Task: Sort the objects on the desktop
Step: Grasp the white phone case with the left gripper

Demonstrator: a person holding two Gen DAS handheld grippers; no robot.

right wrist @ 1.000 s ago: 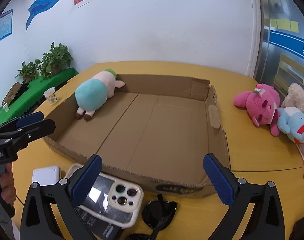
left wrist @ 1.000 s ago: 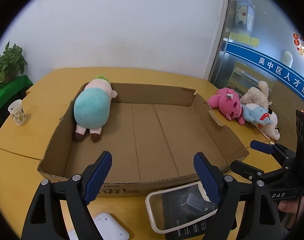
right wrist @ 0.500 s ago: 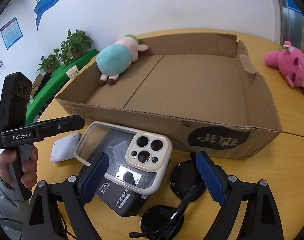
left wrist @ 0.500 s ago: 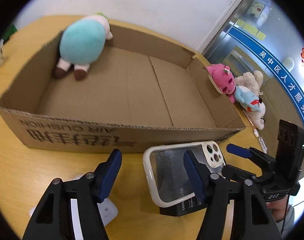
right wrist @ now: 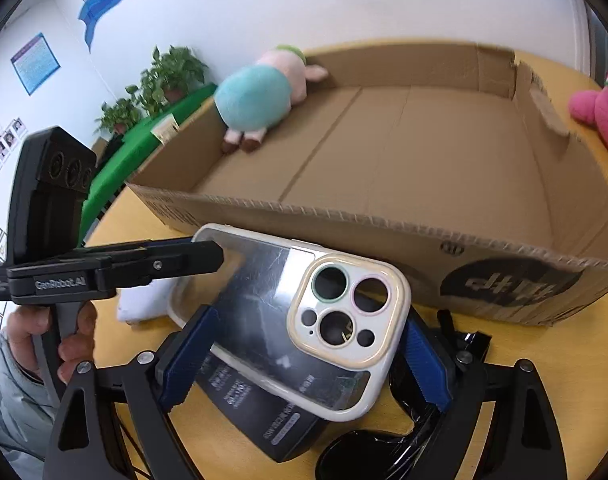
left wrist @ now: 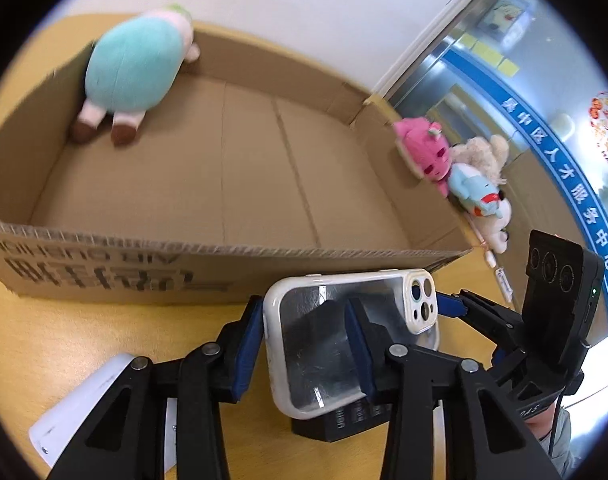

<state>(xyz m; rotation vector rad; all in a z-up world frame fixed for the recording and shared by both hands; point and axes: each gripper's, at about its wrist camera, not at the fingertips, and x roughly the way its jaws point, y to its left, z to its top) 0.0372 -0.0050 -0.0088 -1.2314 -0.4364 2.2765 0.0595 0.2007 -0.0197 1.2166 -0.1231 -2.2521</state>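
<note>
A clear phone case with a cream rim [left wrist: 343, 332] [right wrist: 304, 320] lies on a black box [right wrist: 256, 404] in front of the cardboard box [left wrist: 232, 176] [right wrist: 383, 216]. My left gripper [left wrist: 304, 344] straddles the case's left end, fingers close to its edges. My right gripper [right wrist: 304, 360] straddles the case's camera end, one finger on each long side. A teal plush [left wrist: 132, 68] [right wrist: 256, 100] lies in the box's far left corner. A white device [left wrist: 104, 400] [right wrist: 144, 300] lies at the left. Black sunglasses [right wrist: 415, 432] lie under my right finger.
Pink [left wrist: 423, 148] [right wrist: 599, 116], blue [left wrist: 475, 192] and cream plush toys lie on the yellow table [left wrist: 44, 352] right of the box. Potted plants [right wrist: 160, 80] stand on a green surface at far left.
Both grippers have come down and forward to the phone case and have narrowed around it. The case now sits between the fingers of each.
</note>
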